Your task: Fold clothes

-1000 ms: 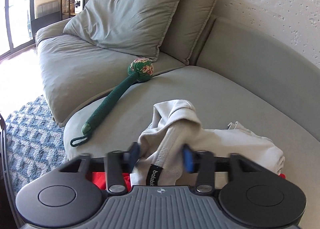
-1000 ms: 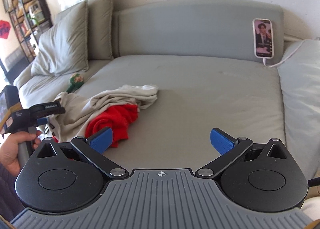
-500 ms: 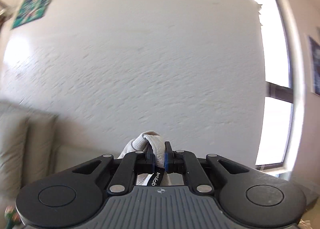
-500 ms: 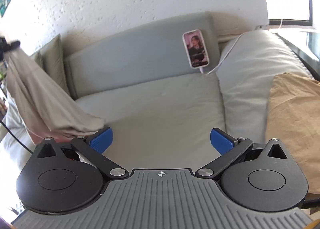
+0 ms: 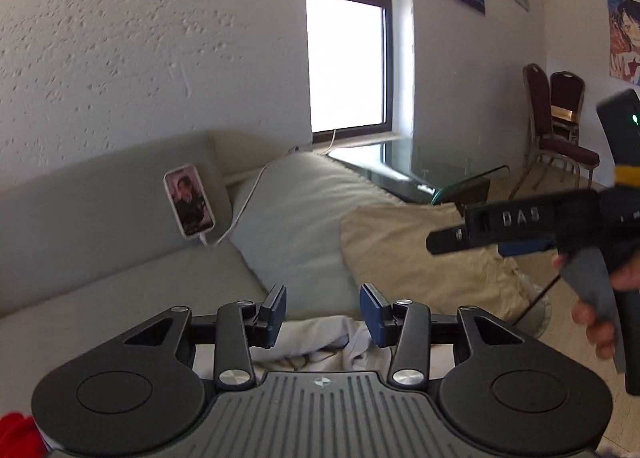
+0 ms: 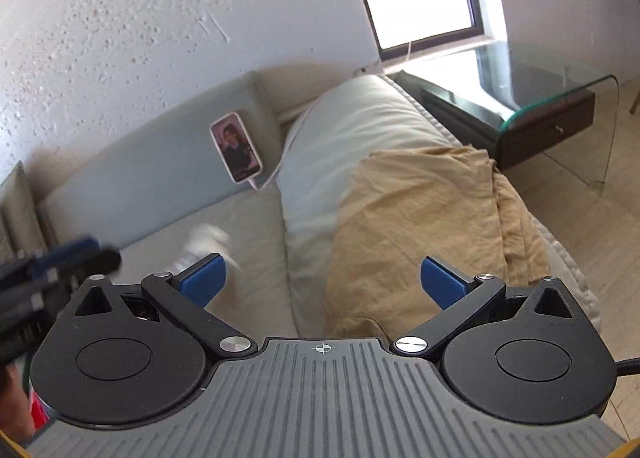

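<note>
My left gripper (image 5: 323, 310) is open with nothing between its blue pads. The off-white garment (image 5: 320, 342) lies crumpled on the grey sofa seat (image 5: 132, 290) just below and behind the pads; in the right wrist view it shows as a blurred white patch (image 6: 208, 242). A red garment (image 5: 14, 432) peeks in at the bottom left corner. My right gripper (image 6: 322, 278) is open and empty above the sofa; it also shows from the side in the left wrist view (image 5: 508, 230). The left gripper's tip (image 6: 60, 258) shows blurred at the left.
A phone (image 5: 188, 205) on a white cable leans against the sofa back. A tan cloth (image 6: 424, 225) drapes over the pale sofa arm cushion (image 6: 360, 129). A glass side table (image 6: 520, 89) stands by the window. Two dark red chairs (image 5: 556, 129) stand at the far right.
My left gripper has opened and let go of the off-white garment, which has dropped onto the sofa seat. Both grippers have swung to the right, toward the sofa's window end.
</note>
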`<move>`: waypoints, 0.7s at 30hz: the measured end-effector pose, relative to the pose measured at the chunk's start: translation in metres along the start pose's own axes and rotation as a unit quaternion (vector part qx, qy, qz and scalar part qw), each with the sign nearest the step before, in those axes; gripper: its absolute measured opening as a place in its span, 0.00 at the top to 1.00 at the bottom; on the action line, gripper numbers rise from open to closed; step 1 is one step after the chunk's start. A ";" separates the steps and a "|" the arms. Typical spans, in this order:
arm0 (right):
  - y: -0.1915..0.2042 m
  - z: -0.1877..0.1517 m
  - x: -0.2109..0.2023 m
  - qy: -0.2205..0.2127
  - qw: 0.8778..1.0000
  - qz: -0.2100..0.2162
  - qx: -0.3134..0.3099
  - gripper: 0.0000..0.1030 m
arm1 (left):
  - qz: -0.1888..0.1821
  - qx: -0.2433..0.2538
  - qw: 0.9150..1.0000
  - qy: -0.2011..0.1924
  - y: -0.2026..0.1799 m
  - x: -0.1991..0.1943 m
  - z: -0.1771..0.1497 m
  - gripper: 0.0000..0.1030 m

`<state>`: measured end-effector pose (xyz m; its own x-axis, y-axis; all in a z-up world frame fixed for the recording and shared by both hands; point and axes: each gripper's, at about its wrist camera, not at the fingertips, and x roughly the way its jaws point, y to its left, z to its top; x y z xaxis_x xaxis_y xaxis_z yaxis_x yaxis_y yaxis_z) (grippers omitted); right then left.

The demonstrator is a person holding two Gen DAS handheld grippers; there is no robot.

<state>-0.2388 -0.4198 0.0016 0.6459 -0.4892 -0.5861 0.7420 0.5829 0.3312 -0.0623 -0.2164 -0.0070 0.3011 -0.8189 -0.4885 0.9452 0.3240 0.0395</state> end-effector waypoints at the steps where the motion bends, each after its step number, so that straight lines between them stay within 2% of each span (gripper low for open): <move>1: -0.002 -0.003 0.002 0.006 1.000 0.000 -0.002 0.00 | 0.017 -0.016 1.000 0.006 0.006 -0.008 -0.007 0.47; 3: 0.004 -0.009 0.010 0.017 1.000 0.006 -0.009 0.00 | 0.072 -0.062 0.995 0.014 0.030 -0.027 -0.024 0.37; 4: 0.009 -0.012 0.013 0.022 1.000 0.011 -0.013 0.00 | 0.108 -0.087 0.990 0.013 0.045 -0.037 -0.032 0.36; 5: 0.014 -0.014 0.016 0.027 0.999 0.019 -0.016 0.00 | 0.154 -0.112 0.982 0.011 0.062 -0.048 -0.042 0.30; 6: 0.021 -0.016 0.019 0.032 0.999 0.029 -0.020 0.00 | 0.210 -0.134 0.968 0.009 0.081 -0.056 -0.049 0.25; 8: 0.036 -0.020 0.023 0.043 0.997 0.050 -0.030 0.00 | 0.325 -0.161 0.932 0.016 0.122 -0.067 -0.062 0.20; 9: 0.045 -0.023 0.025 0.049 0.996 0.061 -0.037 0.00 | 0.364 -0.168 0.916 0.033 0.143 -0.067 -0.072 0.18; 10: 0.053 -0.026 0.027 0.055 0.995 0.071 -0.046 0.00 | 0.375 -0.170 0.909 0.063 0.161 -0.064 -0.083 0.17; 12: 0.069 -0.031 0.030 0.066 0.992 0.086 -0.064 0.00 | 0.359 -0.175 0.908 0.126 0.191 -0.052 -0.103 0.17; 14: 0.083 -0.036 0.032 0.076 0.989 0.098 -0.082 0.00 | 0.345 -0.170 0.910 0.153 0.210 -0.044 -0.114 0.17; 16: 0.091 -0.039 0.032 0.080 0.987 0.105 -0.094 0.00 | 0.347 -0.137 0.910 0.182 0.225 -0.028 -0.123 0.16; 18: 0.099 -0.041 0.031 0.084 0.985 0.110 -0.106 0.00 | 0.345 -0.117 0.908 0.208 0.239 -0.015 -0.132 0.11; 19: 0.101 -0.042 0.031 0.087 0.984 0.111 -0.111 0.00 | 0.331 -0.126 0.911 0.209 0.246 -0.017 -0.138 0.09; 20: 0.103 -0.043 0.031 0.091 0.983 0.111 -0.115 0.00 | 0.318 -0.136 0.914 0.211 0.253 -0.019 -0.144 0.10; 21: 0.103 -0.044 0.032 0.094 0.983 0.109 -0.118 0.00 | 0.304 -0.145 0.917 0.212 0.260 -0.022 -0.149 0.22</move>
<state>-0.1493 -0.3467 -0.0151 0.7240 -0.2209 -0.6535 0.5131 0.8056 0.2961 0.1583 -0.0435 -0.1163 0.6282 -0.2068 -0.7500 0.5267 0.8226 0.2143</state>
